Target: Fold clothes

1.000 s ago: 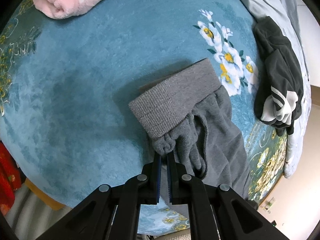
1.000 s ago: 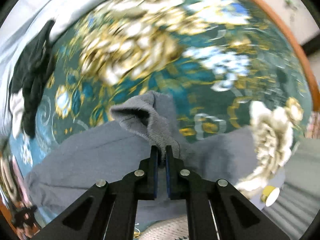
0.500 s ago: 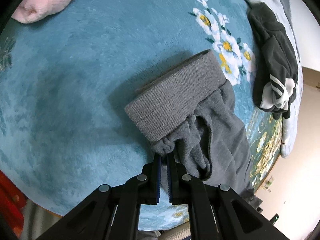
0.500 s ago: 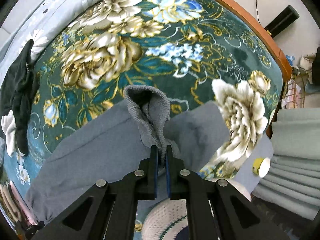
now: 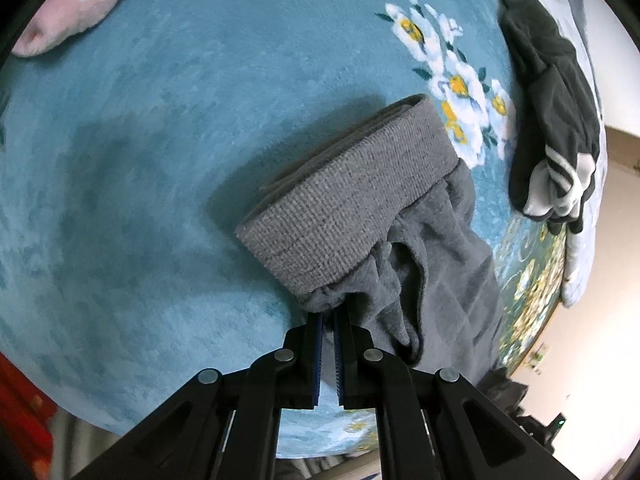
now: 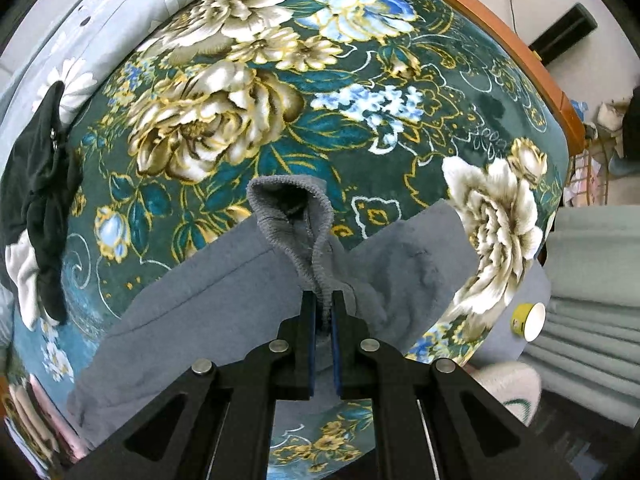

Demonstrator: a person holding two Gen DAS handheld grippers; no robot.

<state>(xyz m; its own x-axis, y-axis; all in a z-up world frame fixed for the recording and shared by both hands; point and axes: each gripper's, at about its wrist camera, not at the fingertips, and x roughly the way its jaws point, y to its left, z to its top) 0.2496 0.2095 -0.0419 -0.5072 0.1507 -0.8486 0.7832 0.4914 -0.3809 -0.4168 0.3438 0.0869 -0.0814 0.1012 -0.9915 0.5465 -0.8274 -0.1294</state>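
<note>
Gripping a bunched fold of the grey trousers [image 5: 436, 264] just below the ribbed waistband [image 5: 352, 204], the left gripper [image 5: 328, 316] has its fingers nearly closed, the cloth pinched at their tips. The waistband end hangs raised over the teal blanket [image 5: 160, 160], casting a shadow on it; the legs trail off to the right and pass out of sight behind the gripper body. The right gripper [image 6: 323, 300] is likewise closed to a narrow gap on the stitched hem [image 6: 288, 216] of one trouser leg, which stands up in an open loop above the fingers. The rest of the trousers lie spread on the dark floral blanket [image 6: 280, 80], the lower portion hidden by the gripper. A dark garment with white stripes [image 5: 552, 120] lies crumpled well apart at the bed's edge. A pink fleece item [image 5: 76, 4] is cut off at the upper left frame edge and cannot be identified. A yellow cup [image 6: 528, 318] sits beyond the bed, its footing unclear.
</note>
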